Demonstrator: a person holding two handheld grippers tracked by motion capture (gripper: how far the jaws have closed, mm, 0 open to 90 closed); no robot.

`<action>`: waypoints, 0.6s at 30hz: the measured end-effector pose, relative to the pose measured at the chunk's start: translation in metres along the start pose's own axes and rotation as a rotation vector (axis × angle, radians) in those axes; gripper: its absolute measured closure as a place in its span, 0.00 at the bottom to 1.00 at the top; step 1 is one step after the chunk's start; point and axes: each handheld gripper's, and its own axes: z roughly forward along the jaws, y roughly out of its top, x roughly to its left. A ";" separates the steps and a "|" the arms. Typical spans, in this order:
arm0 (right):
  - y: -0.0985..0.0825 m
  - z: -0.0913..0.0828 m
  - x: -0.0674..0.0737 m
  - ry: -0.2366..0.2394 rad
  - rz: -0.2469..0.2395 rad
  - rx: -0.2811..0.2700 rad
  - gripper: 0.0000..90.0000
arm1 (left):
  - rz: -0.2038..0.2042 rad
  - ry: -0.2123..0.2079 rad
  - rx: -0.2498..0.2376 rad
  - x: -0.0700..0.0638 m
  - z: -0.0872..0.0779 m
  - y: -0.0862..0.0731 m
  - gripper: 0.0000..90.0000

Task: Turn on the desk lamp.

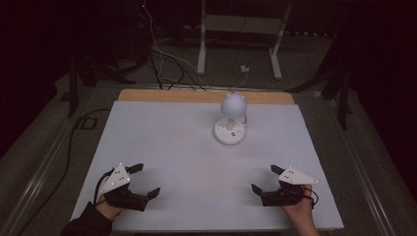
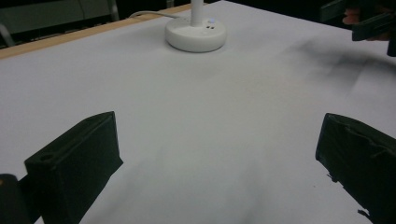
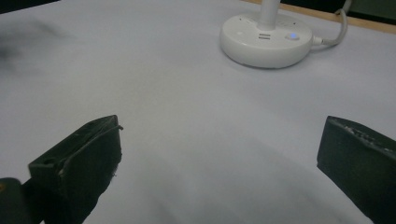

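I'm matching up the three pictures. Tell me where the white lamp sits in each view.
High view: lamp stands upright, right of centre, toward the table's far edge.
Left gripper view: its round base is at top centre; the head is cut off.
Right gripper view: base at upper right.
Shared landmark: the cord leaving the base toward the wooden table edge.

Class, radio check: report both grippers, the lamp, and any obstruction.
Left gripper open, empty, near edge. Right gripper open, empty, near edge. White desk lamp upright at far centre, untouched. Nothing between grippers and lamp.
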 end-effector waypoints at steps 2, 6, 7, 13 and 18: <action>0.000 0.000 0.000 -0.002 0.001 0.003 0.00 | 0.006 0.004 -0.003 0.000 0.000 0.000 0.00; -0.001 0.001 0.001 0.004 -0.013 0.020 0.00 | 0.002 0.003 -0.011 0.000 0.000 0.000 0.00; -0.001 0.001 0.001 0.003 -0.019 0.026 0.00 | 0.001 0.003 -0.016 0.001 0.000 0.000 0.00; 0.000 0.002 0.004 -0.006 -0.016 0.045 0.00 | 0.004 -0.004 -0.013 0.000 0.000 0.000 0.00; -0.001 0.004 0.004 -0.015 -0.033 0.062 0.00 | 0.005 -0.007 -0.009 0.000 0.000 0.000 0.00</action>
